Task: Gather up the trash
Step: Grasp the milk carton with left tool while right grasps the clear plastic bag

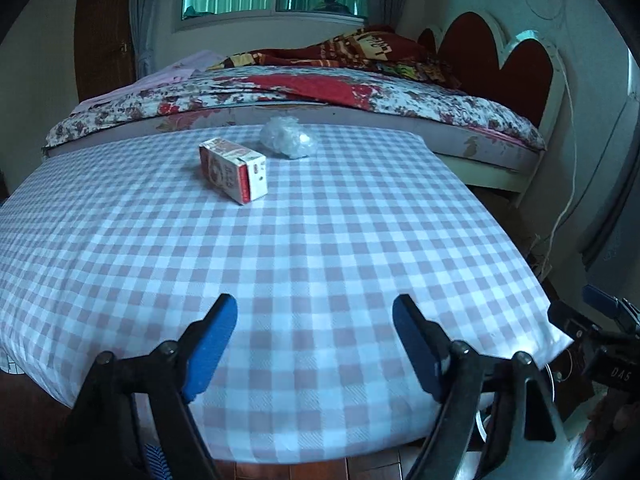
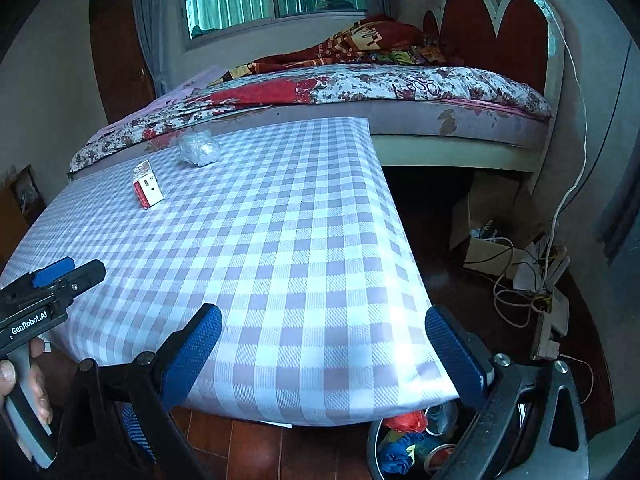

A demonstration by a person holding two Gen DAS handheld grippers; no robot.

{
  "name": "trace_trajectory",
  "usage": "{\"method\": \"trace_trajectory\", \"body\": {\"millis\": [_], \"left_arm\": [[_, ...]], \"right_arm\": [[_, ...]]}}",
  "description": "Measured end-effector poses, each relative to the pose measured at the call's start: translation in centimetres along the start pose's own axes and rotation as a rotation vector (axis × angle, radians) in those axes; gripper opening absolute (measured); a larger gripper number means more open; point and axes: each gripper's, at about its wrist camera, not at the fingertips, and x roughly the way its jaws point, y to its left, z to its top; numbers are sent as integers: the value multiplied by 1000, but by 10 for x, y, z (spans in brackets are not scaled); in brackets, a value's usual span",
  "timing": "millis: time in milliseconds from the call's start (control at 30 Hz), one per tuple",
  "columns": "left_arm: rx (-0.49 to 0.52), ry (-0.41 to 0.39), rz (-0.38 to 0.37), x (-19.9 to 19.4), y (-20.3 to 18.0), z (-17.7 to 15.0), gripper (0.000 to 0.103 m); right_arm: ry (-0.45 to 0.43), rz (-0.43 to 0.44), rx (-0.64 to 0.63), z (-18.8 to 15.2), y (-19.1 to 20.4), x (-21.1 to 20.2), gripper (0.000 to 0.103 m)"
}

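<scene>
The left gripper [image 1: 314, 344] hung over the near edge of the table with its blue-padded jaws spread wide and nothing between them, and the right gripper [image 2: 322, 344] hovered at the table's near right corner in the same state, jaws apart and empty. The table wore a pink-and-white checked tablecloth [image 1: 320, 240], and the trash lay well away from both grippers, toward the far left part of the top. A small red-and-white carton [image 1: 234, 170] lay on its side there, and just behind it, close to the far edge, sat a crumpled wad of clear plastic [image 1: 288, 140], the two near each other but apart. On the floor below the near right corner stood a round bin [image 2: 374, 452], partly hidden by the right gripper; inside it I could see something red and crumpled, a blue bundle and what looked like a can or two, though the rest was too dim to make out. Beyond the table ran a bed [image 1: 300, 92] with a floral cover and a rumpled red blanket.
</scene>
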Motion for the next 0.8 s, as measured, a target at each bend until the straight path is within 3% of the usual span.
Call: {"method": "trace_trajectory", "body": {"millis": [233, 433, 700, 800], "left_arm": [[-41, -5, 70, 48, 23, 45, 80], [-70, 34, 99, 98, 34, 75, 66], [-96, 61, 118, 132, 50, 96, 66], [-80, 70, 131, 134, 68, 99, 55]], "right_arm": [[59, 31, -123, 44, 43, 53, 102], [90, 43, -164, 86, 56, 98, 102], [133, 73, -179, 109, 68, 146, 102], [145, 95, -182, 111, 76, 157, 102]]}}
